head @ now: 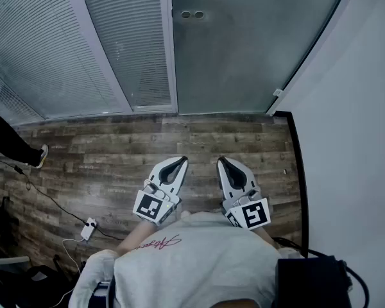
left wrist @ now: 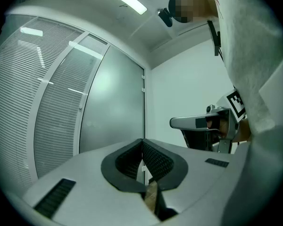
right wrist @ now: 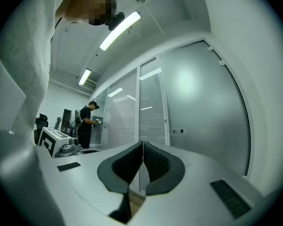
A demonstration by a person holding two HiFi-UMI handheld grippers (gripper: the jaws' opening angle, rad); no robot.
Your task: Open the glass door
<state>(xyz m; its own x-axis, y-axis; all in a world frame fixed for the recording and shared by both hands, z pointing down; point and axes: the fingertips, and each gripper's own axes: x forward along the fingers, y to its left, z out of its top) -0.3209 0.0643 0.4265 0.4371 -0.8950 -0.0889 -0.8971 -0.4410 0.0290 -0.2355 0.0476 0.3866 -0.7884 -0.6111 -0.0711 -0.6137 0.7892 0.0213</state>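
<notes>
The frosted glass door (head: 244, 50) stands closed ahead, with two small round fittings (head: 192, 14) near its left edge; the right gripper view shows the door (right wrist: 203, 112) and the fittings (right wrist: 178, 131) too. In the left gripper view the door (left wrist: 113, 112) meets the white wall. My left gripper (head: 183, 160) and right gripper (head: 220, 160) are held side by side, level, close to my body and well short of the door. Both are shut, tips touching, with nothing between them (left wrist: 142, 141) (right wrist: 142, 143).
Glass panels with slatted blinds (head: 70, 43) run left of the door. A white wall (head: 353, 140) closes the right side. A power strip and cable (head: 86, 228) lie on the wood floor at the left. Another person (right wrist: 86, 124) stands far off by the blinds.
</notes>
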